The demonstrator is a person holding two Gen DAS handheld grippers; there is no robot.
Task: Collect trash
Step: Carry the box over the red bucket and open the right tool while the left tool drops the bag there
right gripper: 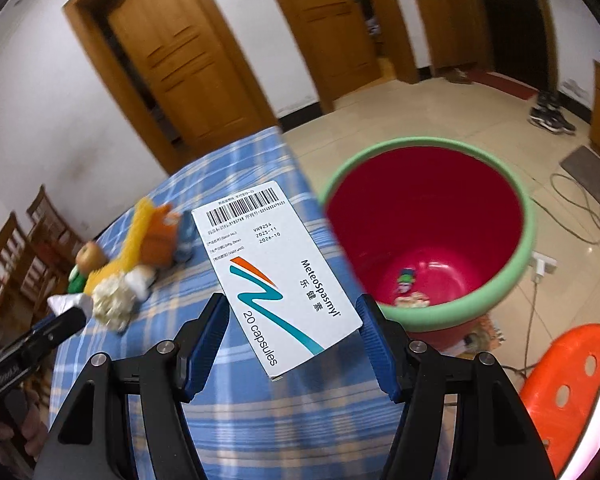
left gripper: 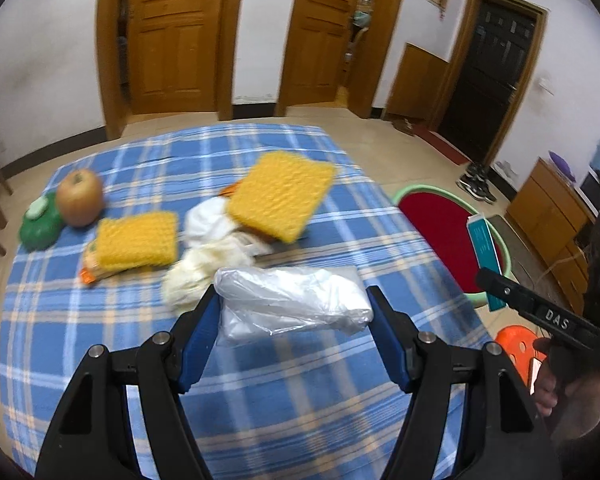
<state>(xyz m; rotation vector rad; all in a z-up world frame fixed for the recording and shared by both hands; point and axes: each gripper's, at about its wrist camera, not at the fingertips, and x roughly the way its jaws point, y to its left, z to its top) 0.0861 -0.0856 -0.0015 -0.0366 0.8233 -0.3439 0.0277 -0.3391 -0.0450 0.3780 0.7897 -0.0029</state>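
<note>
A crumpled clear plastic bag [left gripper: 292, 304] hangs just above the blue plaid tablecloth [left gripper: 260, 400], with my left gripper [left gripper: 293, 294] shut on it. My right gripper [right gripper: 292, 300] is shut on a white medicine box [right gripper: 276, 264] printed "20 capsules", holding it tilted over the table's right edge. Beside that edge on the floor stands a red bin with a green rim [right gripper: 528, 240], with a few scraps [right gripper: 408, 288] at its bottom. In the left wrist view the right gripper and the box's teal side [left gripper: 485, 252] show in front of the bin.
On the cloth lie two yellow knitted pads [left gripper: 282, 196] [left gripper: 138, 240], crumpled white tissue [left gripper: 206, 256], an apple [left gripper: 79, 197] and a green lidded thing [left gripper: 40, 222]. An orange stool [right gripper: 580, 380] stands next to the bin. Wooden chairs [right gripper: 28, 248] are at the far left.
</note>
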